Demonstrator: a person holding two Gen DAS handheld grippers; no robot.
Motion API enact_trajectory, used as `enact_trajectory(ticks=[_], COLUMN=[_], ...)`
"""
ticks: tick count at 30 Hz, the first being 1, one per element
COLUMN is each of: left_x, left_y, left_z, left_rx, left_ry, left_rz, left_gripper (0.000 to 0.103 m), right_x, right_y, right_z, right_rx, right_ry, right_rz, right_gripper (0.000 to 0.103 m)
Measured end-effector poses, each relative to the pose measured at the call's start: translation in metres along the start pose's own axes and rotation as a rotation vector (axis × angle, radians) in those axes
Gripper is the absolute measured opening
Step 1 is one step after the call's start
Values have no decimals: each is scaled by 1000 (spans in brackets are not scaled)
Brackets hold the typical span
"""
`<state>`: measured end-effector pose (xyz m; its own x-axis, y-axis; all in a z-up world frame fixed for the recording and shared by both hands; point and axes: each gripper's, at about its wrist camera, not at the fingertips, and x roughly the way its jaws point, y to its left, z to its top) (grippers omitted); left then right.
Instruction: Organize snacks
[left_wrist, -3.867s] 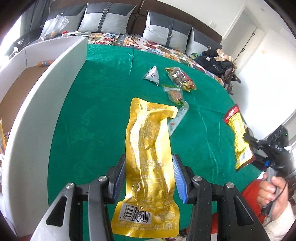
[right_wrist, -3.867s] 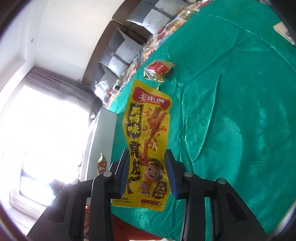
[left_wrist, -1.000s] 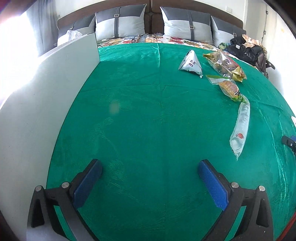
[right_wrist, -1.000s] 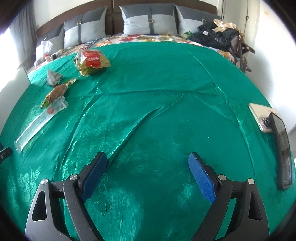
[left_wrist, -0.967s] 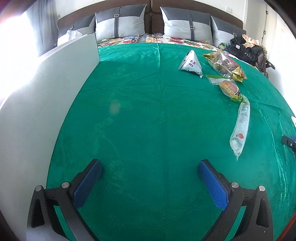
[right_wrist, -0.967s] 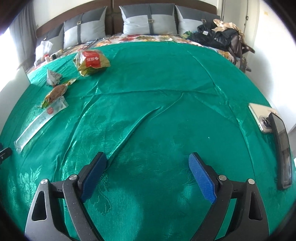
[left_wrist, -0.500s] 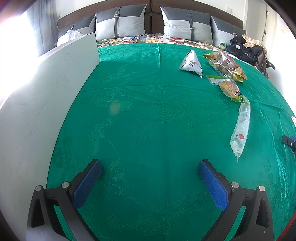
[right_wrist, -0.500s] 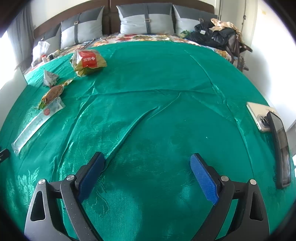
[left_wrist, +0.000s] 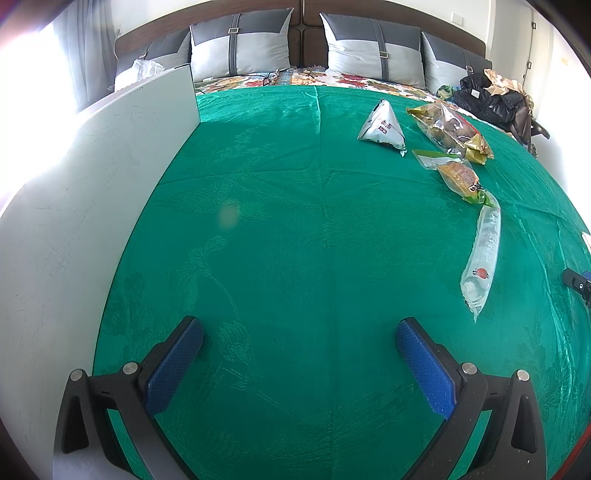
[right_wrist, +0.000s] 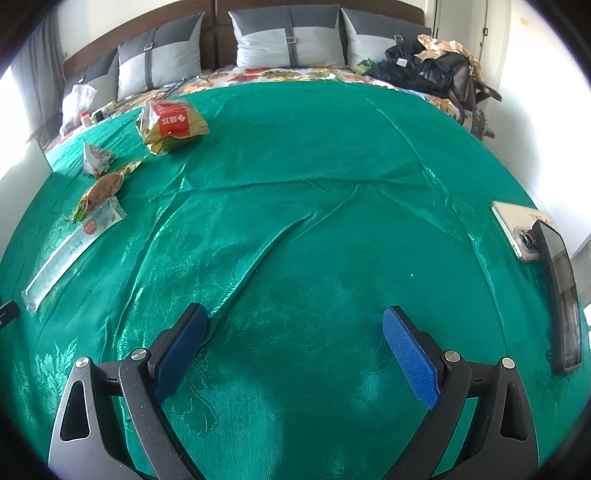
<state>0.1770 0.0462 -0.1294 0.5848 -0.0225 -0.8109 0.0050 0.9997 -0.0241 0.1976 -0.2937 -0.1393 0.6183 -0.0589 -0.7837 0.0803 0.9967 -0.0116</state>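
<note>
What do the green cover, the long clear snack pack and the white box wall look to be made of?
Green cover: woven fabric with a satin sheen, judging by its glossy creases and leaf pattern. Long clear snack pack: thin transparent plastic film, see-through with glints and a red printed mark. White box wall: matte rigid board, probably coated cardboard or foam board; faint scuffs show, but its core is not visible.

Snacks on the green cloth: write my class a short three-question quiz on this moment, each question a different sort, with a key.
1. True or false: the left tongs hold a snack.
2. Which snack lies nearest the left tongs? A) long clear packet B) triangular white packet C) red and gold bag
3. Fill in: beside the right tongs, two ____ lie on the green cloth.

Key: 1 false; 2 A; 3 phones.
</note>
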Motion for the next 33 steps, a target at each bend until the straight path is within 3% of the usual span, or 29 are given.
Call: enact_trajectory(ticks=[15,17,20,22,24,26,29,32,33], left_x=[-2,-7,-29,-36,-28,-14,11,28,26], left_y=[0,2,4,-11,-43,-75,-121,-136,-135], left_z=[-1,2,16,35,56,67,71,66,66], left_rx=[15,58,32,67,149,249,393,382,358], left_ry=[6,55,8,-7,39,86,131,187,158], left_rz=[-20,-111,-297,-345,-383,-372,-280,-250,-241], left_gripper=[103,102,102,102,102,100,81,41,31], right_x=[0,0,0,0,0,1,1,1,1], right_y=[-1,-1,-1,-1,-1,-1,-1,-1,-1], right_z=[0,0,0,0,0,0,0,0,0], right_rx=[0,0,1,1,1,1,2,2,2], right_ry=[0,0,0,0,0,0,0,0,0], right_rz=[1,1,2,2,2,3,3,3,3], right_gripper=[97,97,97,97,97,97,97,97,97])
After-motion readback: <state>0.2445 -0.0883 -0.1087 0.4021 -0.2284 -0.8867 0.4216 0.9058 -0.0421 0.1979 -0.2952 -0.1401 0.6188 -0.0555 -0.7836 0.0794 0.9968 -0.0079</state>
